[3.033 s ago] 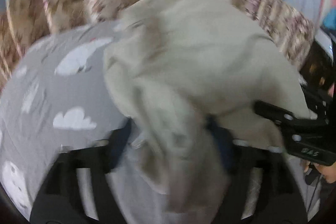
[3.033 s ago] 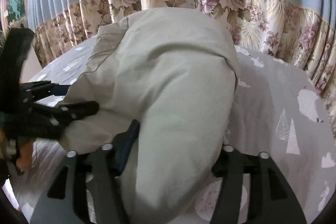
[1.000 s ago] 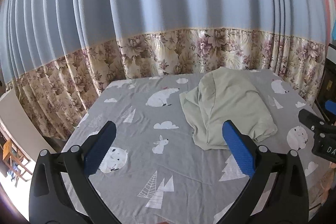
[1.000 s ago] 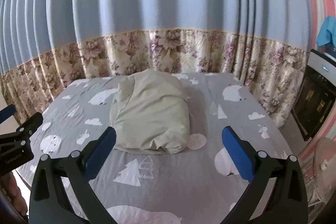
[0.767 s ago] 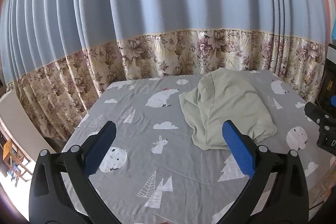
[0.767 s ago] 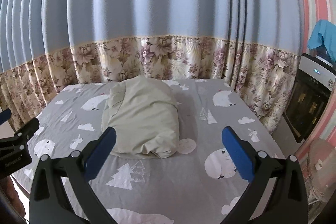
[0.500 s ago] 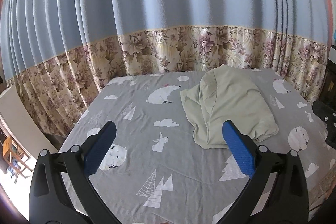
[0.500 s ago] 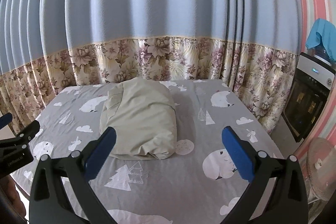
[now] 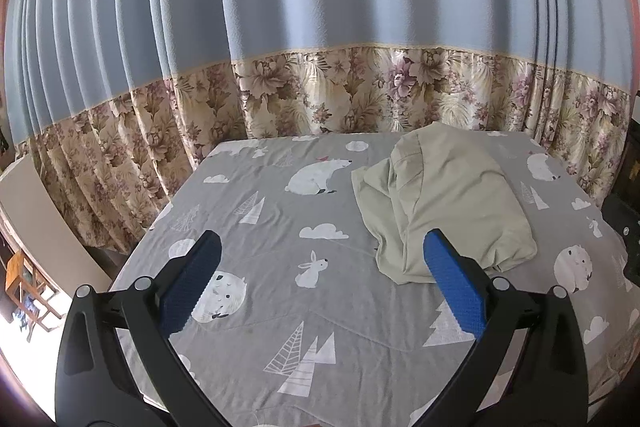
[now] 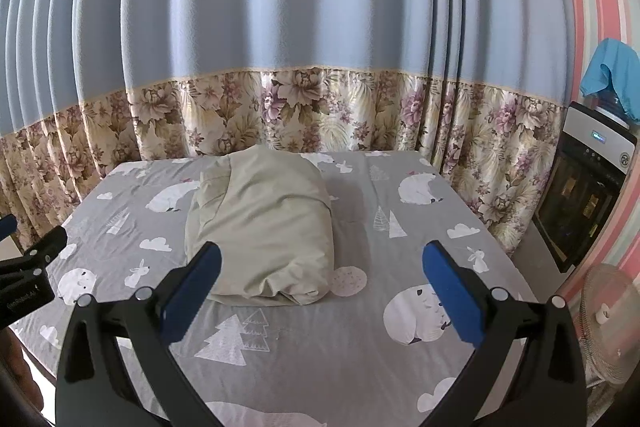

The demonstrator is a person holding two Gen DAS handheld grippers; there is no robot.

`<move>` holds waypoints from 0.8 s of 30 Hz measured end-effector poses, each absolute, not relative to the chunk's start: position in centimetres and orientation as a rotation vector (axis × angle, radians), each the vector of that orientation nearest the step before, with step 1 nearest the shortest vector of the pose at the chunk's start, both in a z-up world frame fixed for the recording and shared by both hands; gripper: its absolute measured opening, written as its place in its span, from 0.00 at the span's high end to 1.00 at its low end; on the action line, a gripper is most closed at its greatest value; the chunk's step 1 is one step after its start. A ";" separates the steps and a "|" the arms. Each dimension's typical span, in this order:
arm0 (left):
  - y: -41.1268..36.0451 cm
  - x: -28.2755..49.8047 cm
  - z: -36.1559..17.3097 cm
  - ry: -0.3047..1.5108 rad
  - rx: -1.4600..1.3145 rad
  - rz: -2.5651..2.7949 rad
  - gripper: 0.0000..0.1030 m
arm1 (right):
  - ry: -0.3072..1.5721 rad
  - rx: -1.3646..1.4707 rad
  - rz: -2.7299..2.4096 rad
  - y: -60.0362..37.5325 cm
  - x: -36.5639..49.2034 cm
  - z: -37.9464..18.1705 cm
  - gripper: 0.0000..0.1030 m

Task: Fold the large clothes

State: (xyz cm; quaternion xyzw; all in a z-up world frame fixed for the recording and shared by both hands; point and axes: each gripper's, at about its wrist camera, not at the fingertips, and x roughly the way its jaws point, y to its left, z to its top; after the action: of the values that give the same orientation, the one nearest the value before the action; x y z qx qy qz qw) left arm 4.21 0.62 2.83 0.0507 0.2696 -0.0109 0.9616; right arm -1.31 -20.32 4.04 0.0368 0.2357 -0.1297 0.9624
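Note:
A pale green garment (image 9: 444, 203) lies folded in a thick bundle on the grey animal-print bed sheet (image 9: 280, 219), toward the far right in the left wrist view. In the right wrist view the garment (image 10: 264, 227) sits left of centre on the sheet (image 10: 400, 251). My left gripper (image 9: 320, 283) is open and empty, held back above the bed's near side. My right gripper (image 10: 320, 287) is open and empty, also well short of the bundle. The left gripper's body (image 10: 28, 279) shows at the right wrist view's left edge.
Blue curtains with a floral lower band (image 9: 360, 95) hang behind the bed. A dark appliance with a blue cloth on top (image 10: 588, 195) stands right of the bed, and a fan (image 10: 608, 319) below it. A wooden chair (image 9: 24, 287) is at far left.
Three seconds ago both grippers were shut on the garment. They have since let it go, opened and pulled back; in the last second the views shifted only slightly.

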 end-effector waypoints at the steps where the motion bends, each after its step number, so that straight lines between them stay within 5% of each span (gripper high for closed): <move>1: 0.7 4.2 2.8 0.545 0.103 -0.022 0.03 | 0.477 0.075 -0.264 -20.3 -1.3 4.0 0.02; 24: -0.1 4.7 2.4 0.567 0.083 -0.015 0.03 | 0.488 0.073 -0.270 -21.1 -1.3 3.4 0.02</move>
State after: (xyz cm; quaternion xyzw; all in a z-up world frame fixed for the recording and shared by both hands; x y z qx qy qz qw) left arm 4.75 -0.13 2.38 0.0411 0.2797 -0.0072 0.9592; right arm -1.31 -21.11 3.44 0.0362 0.2410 -0.1335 0.9606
